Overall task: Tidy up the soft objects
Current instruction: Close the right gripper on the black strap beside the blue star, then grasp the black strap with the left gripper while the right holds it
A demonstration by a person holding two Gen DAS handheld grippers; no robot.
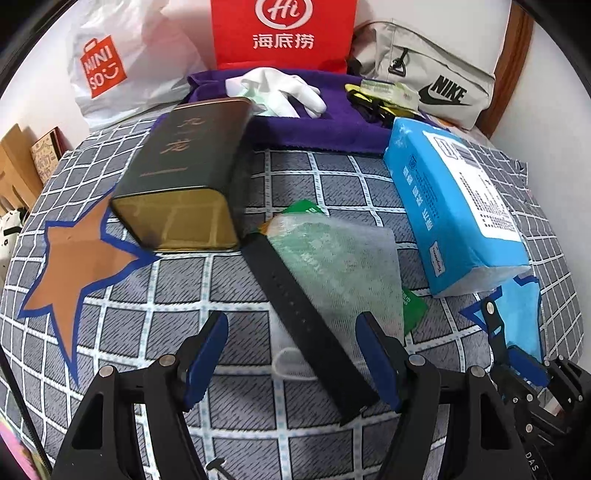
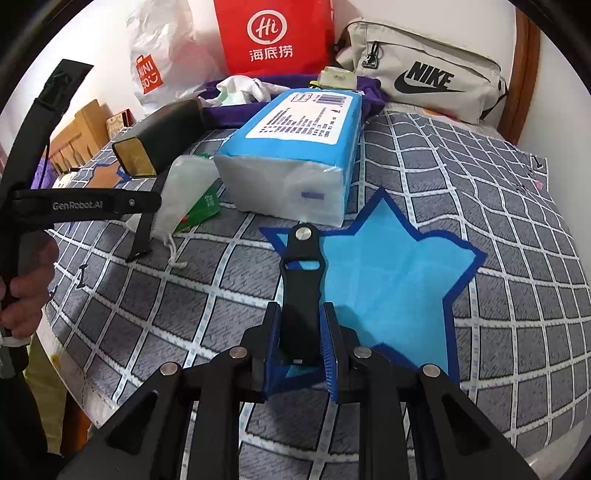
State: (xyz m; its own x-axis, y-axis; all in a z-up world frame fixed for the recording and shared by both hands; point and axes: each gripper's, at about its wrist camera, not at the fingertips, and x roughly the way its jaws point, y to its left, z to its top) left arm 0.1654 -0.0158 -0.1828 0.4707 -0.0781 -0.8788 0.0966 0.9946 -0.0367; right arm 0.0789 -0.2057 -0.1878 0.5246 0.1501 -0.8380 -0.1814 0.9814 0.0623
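Bed (image 2: 480, 258): grey checked cover with white grid lines, carrying everything; a blue star patch (image 2: 388, 280) lies near its front right part, an orange star patch (image 1: 77, 258) towards the left edge.
Right gripper (image 2: 300, 332): jaws nearly together, pads pressing both sides of a black strap piece (image 2: 301, 280) that sticks forward above the blue star patch, its round metal stud at the far end.
Left gripper (image 1: 293, 354): jaws stand wide apart with nothing gripped; they hover over the bed's front middle, one on each side of a long black strap (image 1: 299, 314) lying flat on the cover.
Long black strap: runs diagonally from the tin's near corner towards the front edge, passing under the edge of a clear pouch.
Clear pouch (image 1: 340, 266): translucent, green card inside, lying between the tin and the tissue pack.
Tin (image 1: 184, 173): dark, on its side, gold end facing the front edge.
Tissue pack (image 1: 450, 206): blue, right of the pouch, just behind the blue star patch.
Purple towel (image 1: 314, 125): at the bed's back edge, a white glove (image 1: 284, 90) on it.
Back edge: a white shopping bag (image 1: 122, 70), red bag (image 1: 282, 33) and beige waist bag (image 1: 424, 70) against the wall.
Person's hand (image 2: 26, 291): at the left border of the right wrist view, around the left gripper's handle.
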